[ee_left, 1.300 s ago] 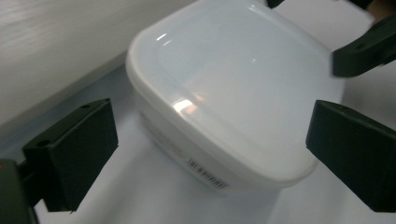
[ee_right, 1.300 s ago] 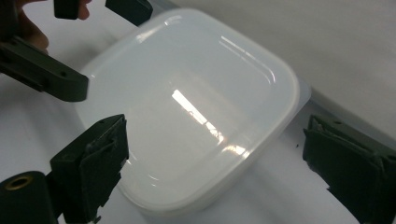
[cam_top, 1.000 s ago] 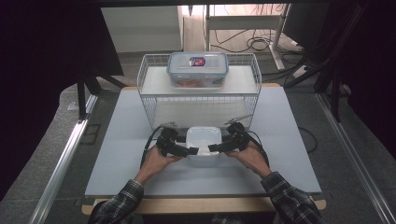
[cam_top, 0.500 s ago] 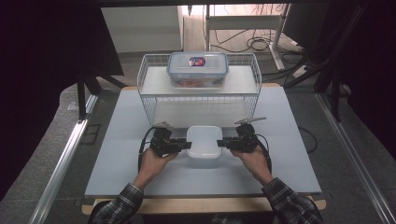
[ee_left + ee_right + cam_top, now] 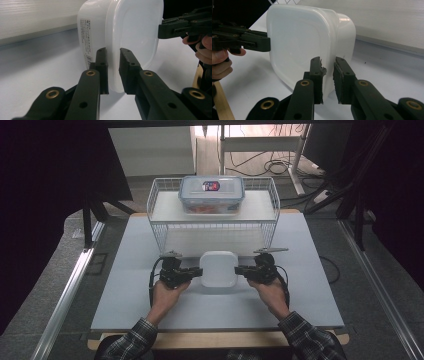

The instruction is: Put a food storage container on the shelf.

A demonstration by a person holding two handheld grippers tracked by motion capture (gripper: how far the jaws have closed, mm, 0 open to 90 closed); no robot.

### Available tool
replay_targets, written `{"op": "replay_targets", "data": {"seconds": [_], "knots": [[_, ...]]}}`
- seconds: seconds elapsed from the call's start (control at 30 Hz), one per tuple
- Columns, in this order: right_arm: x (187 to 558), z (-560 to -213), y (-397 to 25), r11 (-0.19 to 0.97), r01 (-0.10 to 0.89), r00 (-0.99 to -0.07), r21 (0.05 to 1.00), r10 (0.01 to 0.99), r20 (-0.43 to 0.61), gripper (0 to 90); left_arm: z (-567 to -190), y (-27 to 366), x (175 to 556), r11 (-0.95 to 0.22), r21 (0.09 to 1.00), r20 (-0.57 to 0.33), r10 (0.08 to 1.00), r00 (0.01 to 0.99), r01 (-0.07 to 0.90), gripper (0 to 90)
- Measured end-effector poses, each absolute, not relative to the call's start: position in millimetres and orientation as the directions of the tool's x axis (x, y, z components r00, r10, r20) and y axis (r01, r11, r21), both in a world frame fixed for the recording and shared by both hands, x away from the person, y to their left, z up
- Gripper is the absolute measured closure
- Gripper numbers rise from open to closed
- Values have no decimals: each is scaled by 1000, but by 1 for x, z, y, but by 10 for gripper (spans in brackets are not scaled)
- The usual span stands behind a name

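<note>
A white lidded plastic container (image 5: 218, 268) is tipped up on its side at the middle of the table, with its lid facing the person. My left gripper (image 5: 196, 272) is shut on the lid rim at the container's left edge. My right gripper (image 5: 240, 270) is shut on the rim at its right edge. In the left gripper view my gripper (image 5: 113, 68) pinches the rim of the container (image 5: 132, 32), whose labelled base faces away. In the right gripper view my gripper (image 5: 327, 75) clamps the opposite rim of the container (image 5: 297, 42). I cannot tell whether its lower edge touches the table.
A white wire rack (image 5: 159, 227) stands just behind the container. On top of it sits a clear box with a blue-rimmed lid (image 5: 211, 194). The pale table (image 5: 125, 285) has free room left, right and in front. Cables lie on the floor beyond.
The white container has been turned up from lying flatter to standing on edge. Both grippers have levelled out sideways and kept hold of its rim.
</note>
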State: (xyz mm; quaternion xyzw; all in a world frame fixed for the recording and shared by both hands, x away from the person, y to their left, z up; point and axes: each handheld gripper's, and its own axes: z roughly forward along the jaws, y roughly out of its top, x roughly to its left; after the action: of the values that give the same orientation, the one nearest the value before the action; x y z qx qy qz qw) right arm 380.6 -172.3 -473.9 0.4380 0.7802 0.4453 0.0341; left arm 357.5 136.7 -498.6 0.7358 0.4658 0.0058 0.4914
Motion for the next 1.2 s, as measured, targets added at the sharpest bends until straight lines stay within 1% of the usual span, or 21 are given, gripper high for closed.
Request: {"op": "replay_targets", "data": {"seconds": [0.2, 0.53, 0.77, 0.97, 1.2], "knots": [[379, -472, -171, 221, 625, -630, 749, 709, 317, 778, -492, 137, 354, -91, 756, -410, 706, 577, 648, 784], [373, -447, -164, 225, 552, -673, 803, 689, 270, 779, -464, 143, 345, -98, 820, -325, 731, 600, 564, 779], [375, -423, -160, 226, 506, -695, 832, 677, 239, 780, -442, 148, 345, -81, 845, -308, 733, 606, 528, 779], [380, -396, -156, 225, 466, -711, 855, 671, 211, 779, -413, 152, 348, -83, 869, -273, 742, 613, 487, 779], [385, -370, -152, 210, 441, -718, 873, 666, 203, 779, -382, 155, 352, -96, 889, -233, 748, 621, 449, 780]]}}
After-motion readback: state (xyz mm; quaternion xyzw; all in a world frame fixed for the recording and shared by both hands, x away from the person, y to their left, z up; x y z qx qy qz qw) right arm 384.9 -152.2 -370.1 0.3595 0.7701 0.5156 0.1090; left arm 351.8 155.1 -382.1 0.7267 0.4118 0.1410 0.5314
